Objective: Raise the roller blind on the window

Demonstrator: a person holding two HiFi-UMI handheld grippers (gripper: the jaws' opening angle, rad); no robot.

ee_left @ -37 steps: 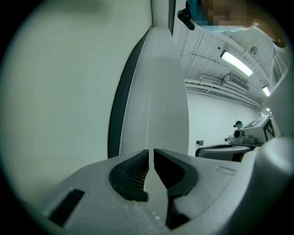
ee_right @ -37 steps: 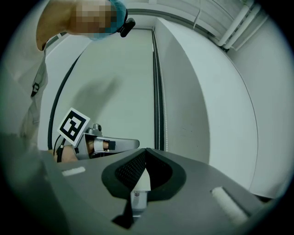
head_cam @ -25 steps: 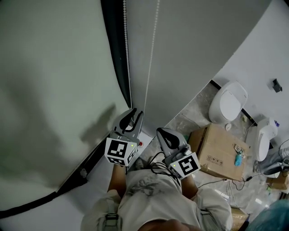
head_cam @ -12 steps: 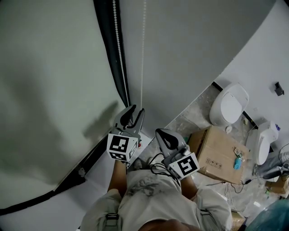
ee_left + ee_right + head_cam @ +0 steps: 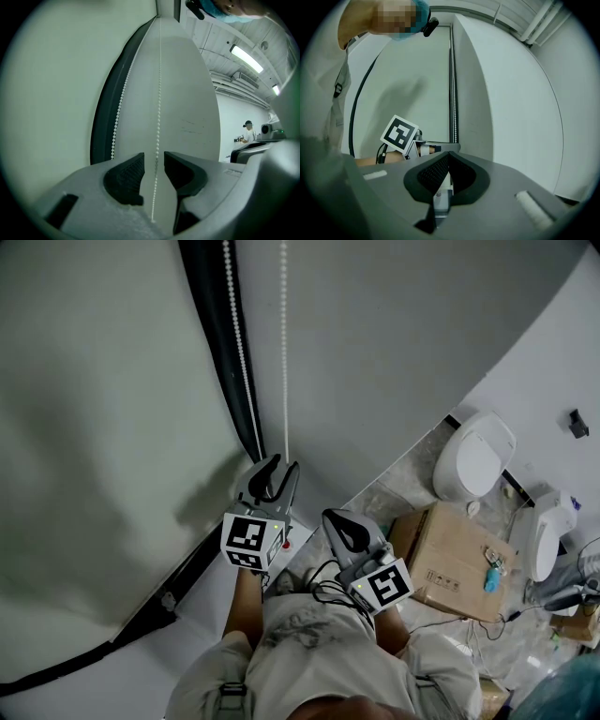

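The pale green roller blind [image 5: 94,409] hangs at the left beside a dark window frame [image 5: 202,315]. Its white bead chain runs down in two strands; the right strand [image 5: 284,352] drops into my left gripper [image 5: 284,465]. In the left gripper view that strand [image 5: 158,93] passes between the pads of my left gripper [image 5: 153,161] with a gap on both sides. The jaws have just been opening and stand open around the chain. My right gripper [image 5: 335,518] hangs lower right of the left one, shut, tips touching [image 5: 449,157], nothing between them.
A grey wall [image 5: 394,352] stands right of the chain. On the floor at the right are a white toilet [image 5: 473,454], a cardboard box [image 5: 450,554] and cables. A person [image 5: 247,131] stands far off in the left gripper view.
My left gripper's jaws have spread apart around the right chain strand. The window frame and the chain have shifted left in the head view. The right gripper has stayed put.
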